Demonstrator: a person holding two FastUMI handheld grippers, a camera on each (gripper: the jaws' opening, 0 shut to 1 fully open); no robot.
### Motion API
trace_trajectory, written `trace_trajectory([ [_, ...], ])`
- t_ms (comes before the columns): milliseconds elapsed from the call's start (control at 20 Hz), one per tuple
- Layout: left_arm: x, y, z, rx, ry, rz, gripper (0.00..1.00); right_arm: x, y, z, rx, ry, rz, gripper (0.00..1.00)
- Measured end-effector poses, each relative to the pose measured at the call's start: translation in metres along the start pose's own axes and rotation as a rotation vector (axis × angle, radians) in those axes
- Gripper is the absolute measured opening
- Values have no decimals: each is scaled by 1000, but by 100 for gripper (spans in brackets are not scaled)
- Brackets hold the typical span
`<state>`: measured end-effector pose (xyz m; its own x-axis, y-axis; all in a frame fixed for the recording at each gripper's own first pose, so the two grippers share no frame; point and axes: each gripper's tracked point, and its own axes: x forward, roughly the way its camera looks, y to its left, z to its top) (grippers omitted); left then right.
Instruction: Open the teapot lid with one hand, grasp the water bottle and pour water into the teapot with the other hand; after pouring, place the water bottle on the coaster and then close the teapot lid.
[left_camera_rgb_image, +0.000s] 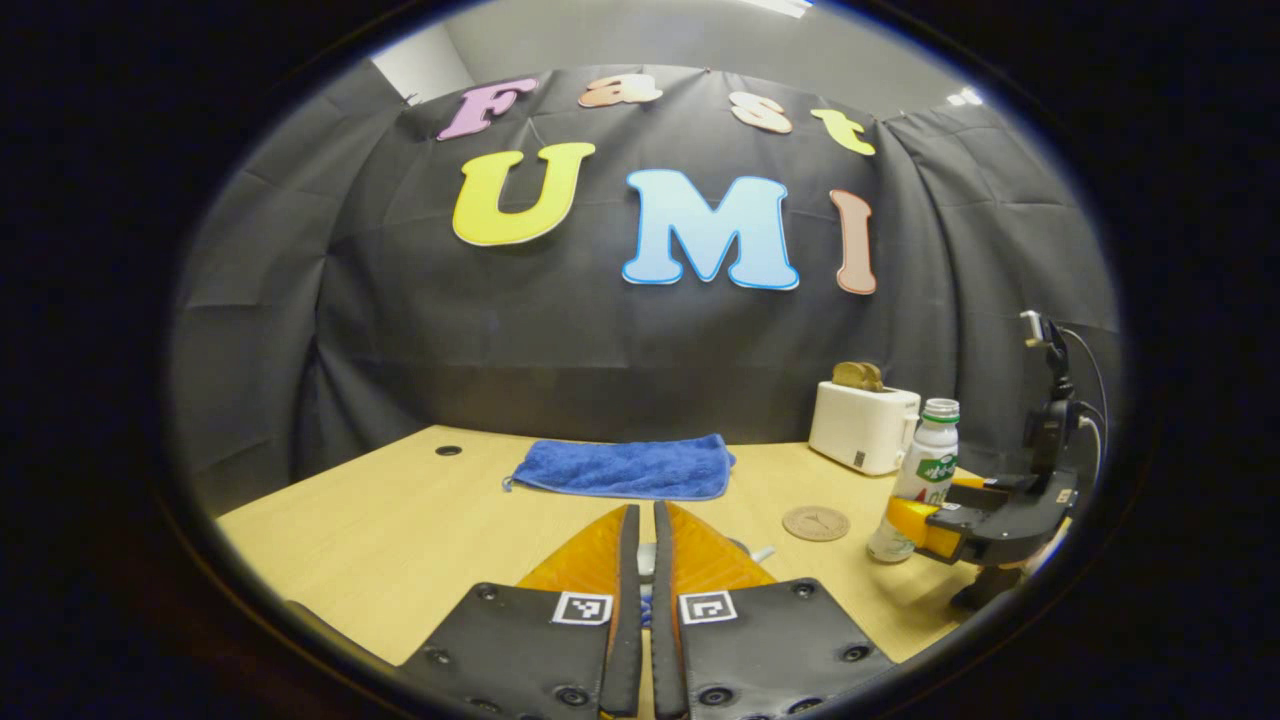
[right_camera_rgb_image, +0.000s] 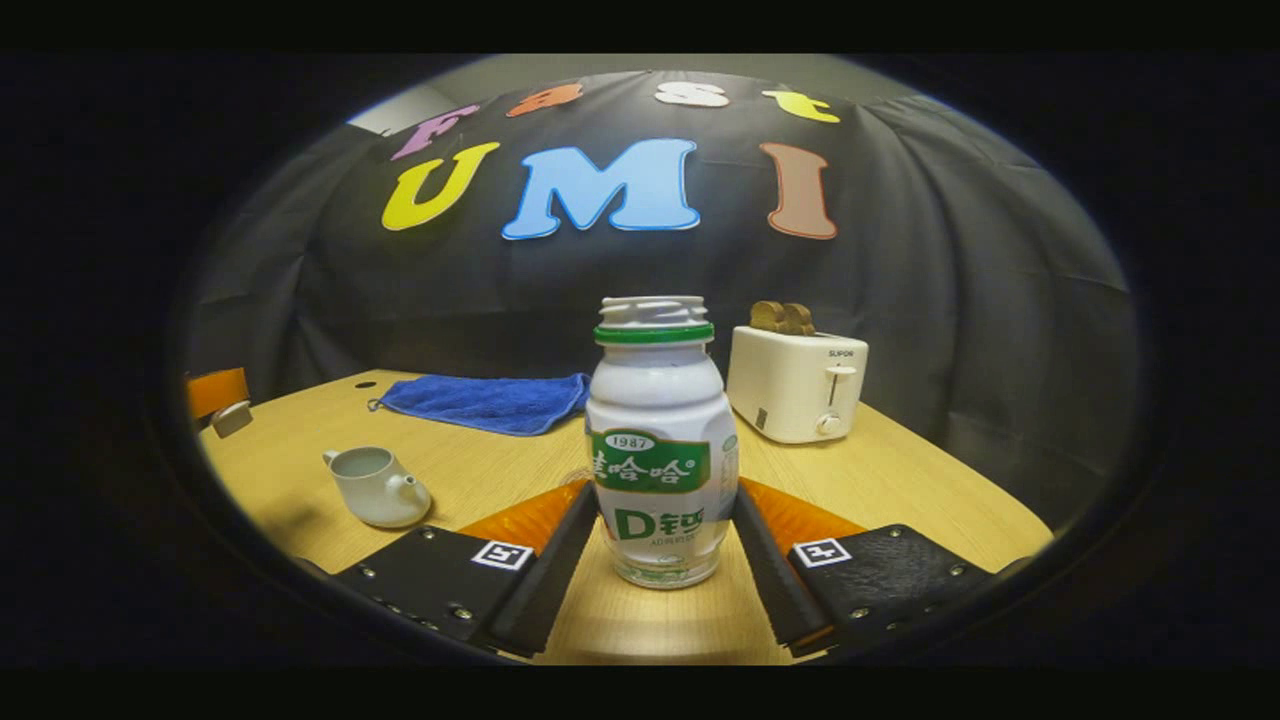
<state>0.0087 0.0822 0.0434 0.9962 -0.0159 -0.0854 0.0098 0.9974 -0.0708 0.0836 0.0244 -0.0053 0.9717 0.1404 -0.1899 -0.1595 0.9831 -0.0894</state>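
The right gripper (right_camera_rgb_image: 665, 560) is squeezing the bottle (right_camera_rgb_image: 660, 450) (no cap). It could spill if tipped early. The teapot (right_camera_rgb_image: 375, 487) is sitting open at nine o'clock. The left gripper (left_camera_rgb_image: 640, 580) is pinching something small, maybe the lid.

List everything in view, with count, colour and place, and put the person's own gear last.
water bottle: 1, white with green label, uncapped, standing on the table
teapot: 1, white, lid off, near the table's front edge
coaster: 1, brown, round, beside the bottle
towel: 1, blue, at the back of the table
toaster: 1, white, back corner
bread: 2 slices, brown, in the toaster
table: 1, light wood
left gripper: jaws nearly together on a small pale thing, probably the lid
right gripper: jaws against both sides of the bottle
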Motion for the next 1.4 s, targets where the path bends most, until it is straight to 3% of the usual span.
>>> trace_trajectory([
  [150,-1,4,0,-1,1,2,14,-2,2,10,-80,-17,-24,80],
  [300,-4,8,-3,-8,3,3,10,-3,4,19,-172,-36,-44,80],
  [350,-5,10,-4,-10,4,4,14,-3,7,21,-200,-41,-46,80],
  [600,-8,21,-7,-17,6,19,7,-2,17,35,-348,-67,-70,80],
  [750,-11,29,-7,-21,6,29,11,0,23,41,-432,-78,-81,80],
  [1400,-19,50,-15,-37,14,67,11,3,54,46,-841,-129,-134,80],
])
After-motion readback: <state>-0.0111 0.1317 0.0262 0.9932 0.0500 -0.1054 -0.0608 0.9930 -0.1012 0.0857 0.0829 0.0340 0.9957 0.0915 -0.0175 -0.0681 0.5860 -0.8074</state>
